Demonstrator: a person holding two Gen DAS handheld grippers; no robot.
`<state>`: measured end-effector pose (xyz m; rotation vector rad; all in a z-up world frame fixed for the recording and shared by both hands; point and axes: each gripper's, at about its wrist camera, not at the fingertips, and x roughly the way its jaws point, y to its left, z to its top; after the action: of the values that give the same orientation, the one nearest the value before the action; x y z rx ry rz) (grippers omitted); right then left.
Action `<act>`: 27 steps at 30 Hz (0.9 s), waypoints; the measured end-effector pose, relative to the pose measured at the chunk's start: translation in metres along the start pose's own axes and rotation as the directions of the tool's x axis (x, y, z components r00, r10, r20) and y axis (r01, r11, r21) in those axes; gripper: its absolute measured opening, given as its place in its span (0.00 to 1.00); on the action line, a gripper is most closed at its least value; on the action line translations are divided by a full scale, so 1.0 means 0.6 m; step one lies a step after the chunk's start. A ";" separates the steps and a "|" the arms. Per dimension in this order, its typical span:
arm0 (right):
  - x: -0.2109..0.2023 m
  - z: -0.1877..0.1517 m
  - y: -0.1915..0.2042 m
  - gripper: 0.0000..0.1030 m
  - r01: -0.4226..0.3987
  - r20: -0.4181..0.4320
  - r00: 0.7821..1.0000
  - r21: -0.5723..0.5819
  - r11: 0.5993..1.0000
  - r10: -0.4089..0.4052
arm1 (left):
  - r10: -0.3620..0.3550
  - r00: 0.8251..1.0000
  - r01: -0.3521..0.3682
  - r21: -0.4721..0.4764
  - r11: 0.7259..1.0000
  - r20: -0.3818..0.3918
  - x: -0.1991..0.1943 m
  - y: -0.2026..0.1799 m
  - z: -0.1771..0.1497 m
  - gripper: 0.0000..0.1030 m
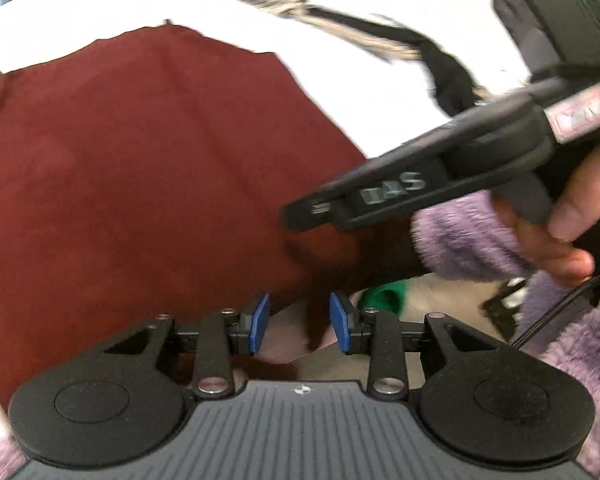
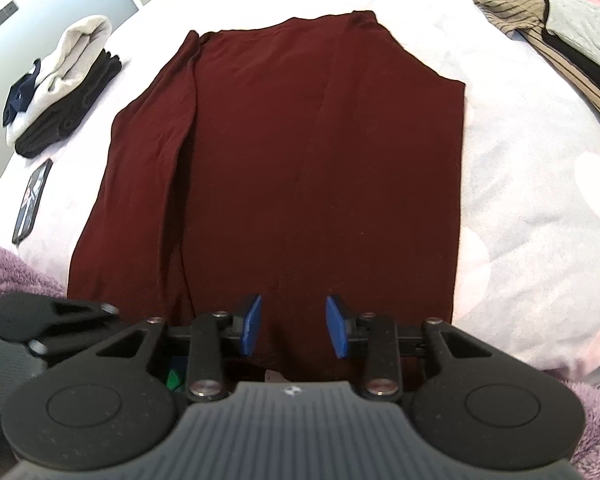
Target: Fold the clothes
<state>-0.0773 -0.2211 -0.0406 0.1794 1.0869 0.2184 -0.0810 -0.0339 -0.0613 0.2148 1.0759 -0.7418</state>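
**Entry: maroon garment, near hem, both grippers stationed**

Item. One dark maroon knit garment, soft and thin, lay flat on a pale pink-and-white bedcover. Its long axis ran from the near edge of the bed away to the far side. Its sides had apparently been turned in already, with one lengthwise ridge left of centre. The near hem sat at the bed edge and seemed to drape slightly over it.

Right gripper. It was placed directly over the near hem, about at mid-width, and pointed steeply down along the garment's length. The blue pads stood partly apart with maroon cloth seen between them. No pad was seen pressing on the fabric, so no hold was recorded.

Left gripper. It was at the near hem's left portion, where the cloth edge crossed between the parted pads. Contact could not be confirmed. The picture was blurred.

Governing relation. The cloth lay ahead of both grippers and stretched away from them, with both tools side by side at the same near end. In my judgement, the next fold called for carrying the near hem towards the far end.

Adjacent. A stack of folded grey and black clothes lay far left. Striped and grey unfolded garments lay far right. A dark phone lay near left.
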 end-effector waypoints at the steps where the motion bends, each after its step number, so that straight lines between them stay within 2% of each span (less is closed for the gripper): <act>1: 0.001 -0.001 0.003 0.28 -0.010 -0.005 1.000 -0.012 1.000 0.010 | 0.032 0.999 -0.032 -0.026 0.999 -0.004 -0.008 0.007 -0.003 0.30; 6: 0.006 -0.009 0.037 0.25 -0.083 -0.038 0.996 -0.091 0.992 0.079 | 0.201 0.979 -0.206 -0.162 0.965 -0.047 -0.033 0.051 -0.019 0.30; 10: 0.019 -0.016 0.068 0.25 -0.136 -0.087 0.989 -0.151 0.979 0.123 | 0.235 0.966 -0.256 -0.264 0.930 -0.107 -0.035 0.084 -0.039 0.30; 13: 0.038 -0.020 0.088 0.25 -0.156 -0.137 0.982 -0.184 0.970 0.132 | 0.201 0.974 -0.223 -0.328 0.918 -0.101 -0.038 0.105 -0.054 0.30; 18: 0.060 -0.025 0.106 0.28 -0.119 -0.166 0.983 -0.235 0.965 0.081 | 0.131 0.990 -0.144 -0.436 0.888 -0.061 -0.038 0.137 -0.073 0.30; 21: 0.069 -0.025 0.100 0.29 -0.129 -0.184 0.979 -0.214 0.968 0.090 | 0.090 0.996 -0.092 -0.450 0.888 -0.026 -0.039 0.140 -0.076 0.30; 24: 0.081 -0.026 0.099 0.28 -0.143 -0.205 0.974 -0.210 0.967 0.099 | 0.082 0.997 -0.080 -0.443 0.893 -0.015 -0.034 0.144 -0.071 0.30; 25: 0.085 -0.027 0.100 0.26 -0.143 -0.212 0.972 -0.216 0.966 0.097 | 0.081 0.997 -0.080 -0.444 0.893 -0.017 -0.032 0.145 -0.070 0.29; 27: 0.091 -0.031 0.099 0.07 -0.134 -0.221 0.972 -0.228 0.964 0.083 | 0.078 0.997 -0.077 -0.449 0.890 -0.016 -0.032 0.148 -0.069 0.10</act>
<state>-0.0743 -0.1489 -0.0810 -0.0037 1.2502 0.4750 -0.0589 0.0613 -0.0818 -0.1402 1.1997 -0.4030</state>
